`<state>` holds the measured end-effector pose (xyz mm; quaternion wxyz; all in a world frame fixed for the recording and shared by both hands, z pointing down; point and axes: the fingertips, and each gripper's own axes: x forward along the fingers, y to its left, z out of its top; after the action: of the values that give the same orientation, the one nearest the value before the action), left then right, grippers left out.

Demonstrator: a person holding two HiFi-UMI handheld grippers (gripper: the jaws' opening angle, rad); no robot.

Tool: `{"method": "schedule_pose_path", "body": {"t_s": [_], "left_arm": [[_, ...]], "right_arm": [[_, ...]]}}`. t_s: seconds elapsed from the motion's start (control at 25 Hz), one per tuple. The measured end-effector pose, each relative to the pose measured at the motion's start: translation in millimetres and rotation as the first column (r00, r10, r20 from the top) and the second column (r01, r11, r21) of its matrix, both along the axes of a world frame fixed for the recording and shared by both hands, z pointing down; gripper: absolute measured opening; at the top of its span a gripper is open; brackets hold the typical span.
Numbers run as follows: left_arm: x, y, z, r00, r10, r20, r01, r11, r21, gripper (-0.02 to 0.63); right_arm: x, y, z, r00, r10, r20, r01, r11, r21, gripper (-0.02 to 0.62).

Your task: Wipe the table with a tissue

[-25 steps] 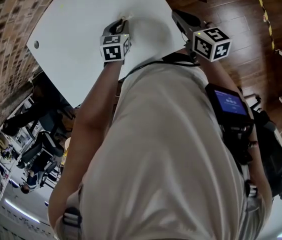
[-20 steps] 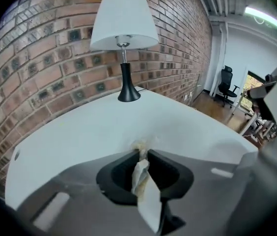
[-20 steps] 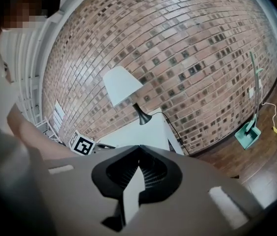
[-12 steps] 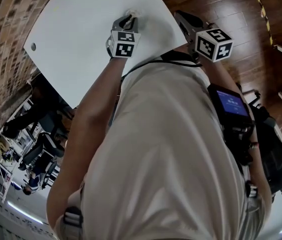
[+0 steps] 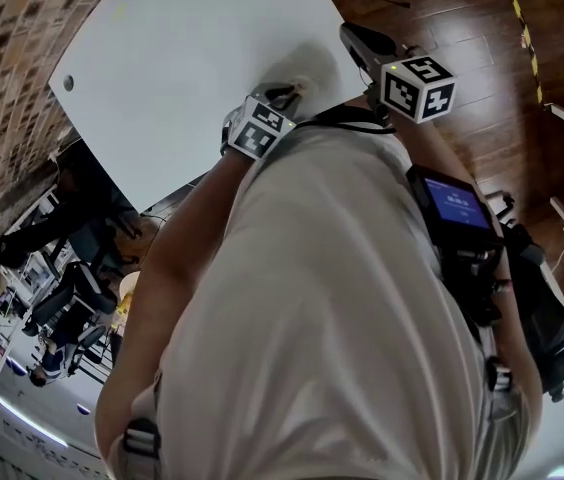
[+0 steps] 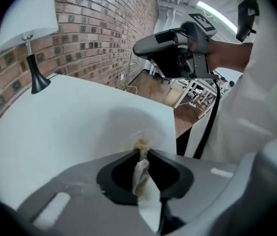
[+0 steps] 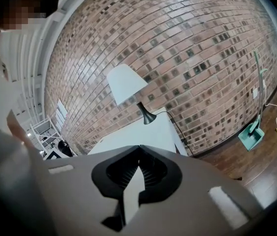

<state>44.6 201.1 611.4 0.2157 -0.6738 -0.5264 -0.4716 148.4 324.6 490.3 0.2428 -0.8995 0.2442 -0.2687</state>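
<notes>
A crumpled, soiled tissue (image 6: 141, 150) is pinched between the jaws of my left gripper (image 6: 139, 154), which is shut on it and presses it down on the white table (image 6: 74, 117). In the head view the left gripper (image 5: 290, 92) holds the tissue (image 5: 303, 83) close to the near right edge of the table (image 5: 182, 58), just in front of my body. My right gripper (image 5: 354, 34) hovers to the right at the table's edge, and it also shows in the left gripper view as the right gripper (image 6: 146, 44). Its jaws (image 7: 138, 147) meet with nothing between them.
A white-shaded lamp (image 7: 124, 82) on a black stem stands at the table's far end against the brick wall (image 7: 192, 43). Dark wooden floor (image 5: 462, 18) lies right of the table. A green broom and dustpan (image 7: 253, 127) lean by the wall. Racks and chairs (image 5: 62, 298) stand to the left.
My left gripper has dragged the tissue across the table toward the near right edge and rolled as it went. The right gripper has stayed where it was.
</notes>
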Motion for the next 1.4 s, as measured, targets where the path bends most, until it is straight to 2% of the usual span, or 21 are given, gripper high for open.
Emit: {"method": "schedule_pose_path", "body": {"t_s": [0.12,0.2,0.24,0.32,0.4,0.48,0.6,0.76,0.88,0.96,1.2,1.32,1.4], "left_arm": [[-3,-36,-1,0.992,-0.125,0.018,0.125,0.992,0.004,0.058],[-6,-56,-3,0.972,-0.233,0.039,0.235,0.971,-0.049,0.058],[-6,-68,-5,0.956,-0.288,0.046,0.291,0.953,-0.089,0.058],[1,-103,-14,0.919,-0.392,0.038,0.393,0.908,-0.146,0.058],[19,-140,-36,0.873,-0.487,-0.019,0.477,0.862,-0.173,0.058],[29,-157,-53,0.815,-0.576,-0.062,0.552,0.805,-0.217,0.058],[28,-164,-66,0.727,-0.683,-0.067,0.642,0.712,-0.284,0.058],[24,-175,-88,0.623,-0.779,-0.074,0.702,0.598,-0.387,0.058],[22,-185,-111,0.534,-0.843,-0.06,0.735,0.499,-0.459,0.058],[20,-197,-127,0.488,-0.871,-0.059,0.744,0.451,-0.493,0.058],[-7,-235,-158,0.424,-0.902,-0.077,0.716,0.387,-0.581,0.058],[-12,-245,-170,0.398,-0.916,-0.058,0.716,0.349,-0.604,0.058],[-18,-249,-179,0.392,-0.918,-0.057,0.699,0.337,-0.63,0.058]], "right_arm": [[2,-22,-7,0.998,-0.06,-0.02,0.06,0.998,-0.008,0.008],[0,-37,-11,0.995,-0.1,-0.022,0.099,0.995,-0.029,0.008],[-2,-48,-12,0.993,-0.12,-0.017,0.12,0.992,-0.045,0.008],[-3,-80,-11,0.986,-0.169,-0.014,0.167,0.984,-0.068,0.008],[0,-117,-11,0.972,-0.232,-0.035,0.229,0.971,-0.063,0.008],[-3,-143,-15,0.953,-0.298,-0.052,0.295,0.954,-0.051,0.008],[-13,-161,-23,0.923,-0.379,-0.062,0.375,0.925,-0.061,0.008],[-23,-181,-36,0.871,-0.478,-0.112,0.469,0.878,-0.1,0.008],[-29,-197,-51,0.823,-0.54,-0.177,0.527,0.842,-0.117,0.008],[-33,-212,-65,0.788,-0.576,-0.219,0.56,0.817,-0.137,0.008],[-76,-264,-100,0.684,-0.67,-0.29,0.627,0.742,-0.236,0.008],[-89,-275,-105,0.661,-0.694,-0.286,0.644,0.72,-0.259,0.008],[-100,-282,-112,0.648,-0.705,-0.288,0.648,0.709,-0.278,0.008]]}}
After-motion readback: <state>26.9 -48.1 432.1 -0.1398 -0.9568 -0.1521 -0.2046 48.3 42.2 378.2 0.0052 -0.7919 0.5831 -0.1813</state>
